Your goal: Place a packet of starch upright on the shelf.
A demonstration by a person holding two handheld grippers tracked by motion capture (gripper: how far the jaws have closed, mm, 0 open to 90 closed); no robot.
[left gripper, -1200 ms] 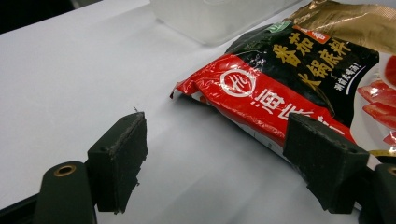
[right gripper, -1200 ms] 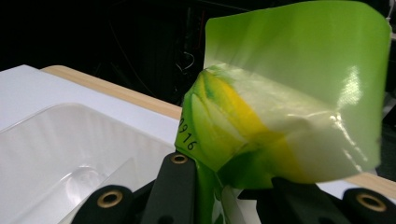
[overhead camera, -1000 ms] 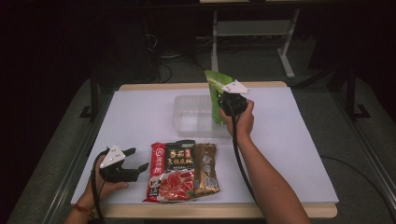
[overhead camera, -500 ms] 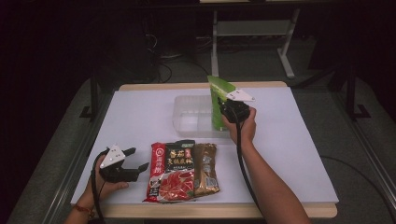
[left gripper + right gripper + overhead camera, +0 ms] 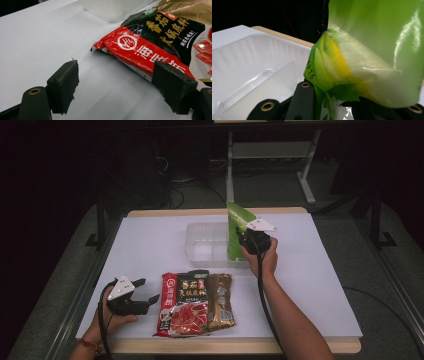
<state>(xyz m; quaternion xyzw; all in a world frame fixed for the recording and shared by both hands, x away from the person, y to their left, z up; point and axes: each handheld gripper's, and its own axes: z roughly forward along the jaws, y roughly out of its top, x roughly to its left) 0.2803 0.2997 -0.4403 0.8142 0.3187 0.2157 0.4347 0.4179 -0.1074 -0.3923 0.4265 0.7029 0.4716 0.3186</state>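
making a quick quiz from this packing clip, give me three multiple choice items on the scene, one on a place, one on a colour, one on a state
1. Where is the clear tray?
A. on the floor
B. on the white table top, beyond the flat packets
C. in the person's left hand

2. What colour is the pouch in the right tongs?
A. blue
B. green
C. black

3. How do the left tongs stand?
A. open, gripping nothing
B. shut on the red packet
C. shut on the tray

Answers:
1 B, the high view shows the tray on the table behind the red packet.
2 B, the right gripper view shows glossy green and yellow film at the jaws.
3 A, the left gripper view shows bare table between the two jaws, with the red packet lying beyond them.
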